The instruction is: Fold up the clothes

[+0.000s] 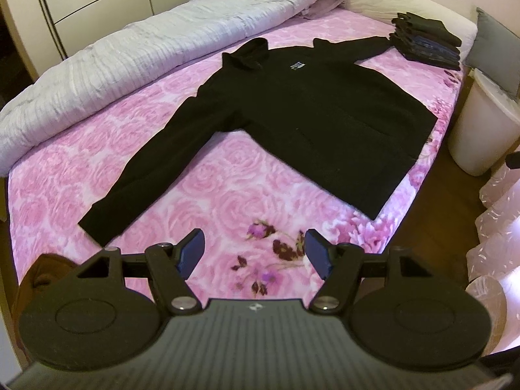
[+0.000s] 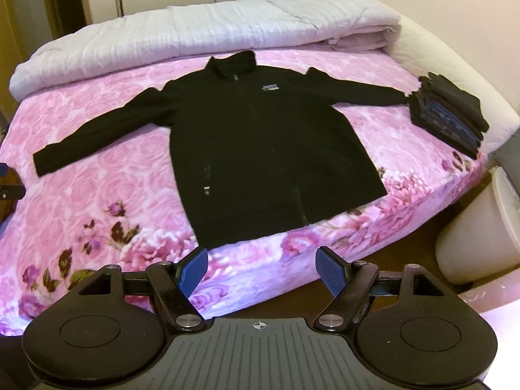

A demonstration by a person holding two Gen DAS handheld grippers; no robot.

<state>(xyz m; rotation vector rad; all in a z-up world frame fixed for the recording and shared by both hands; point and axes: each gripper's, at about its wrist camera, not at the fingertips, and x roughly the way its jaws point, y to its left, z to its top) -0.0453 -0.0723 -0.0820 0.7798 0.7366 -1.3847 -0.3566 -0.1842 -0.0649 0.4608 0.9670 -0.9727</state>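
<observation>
A black zip jacket (image 1: pixel 292 113) lies flat and face up on the pink floral bed (image 1: pixel 211 201), sleeves spread out to both sides. It also shows in the right wrist view (image 2: pixel 260 149), on the bed (image 2: pixel 97 195). My left gripper (image 1: pixel 255 248) is open and empty, held above the bed near the cuff of the jacket's near sleeve. My right gripper (image 2: pixel 261 261) is open and empty, held above the bed's edge just short of the jacket's hem.
A stack of folded dark clothes (image 1: pixel 425 40) sits at the bed's far corner, and shows in the right wrist view (image 2: pixel 448 113). A rolled white quilt (image 1: pixel 146 52) lies along the far side. A white bin (image 1: pixel 481 123) stands on the floor beside the bed.
</observation>
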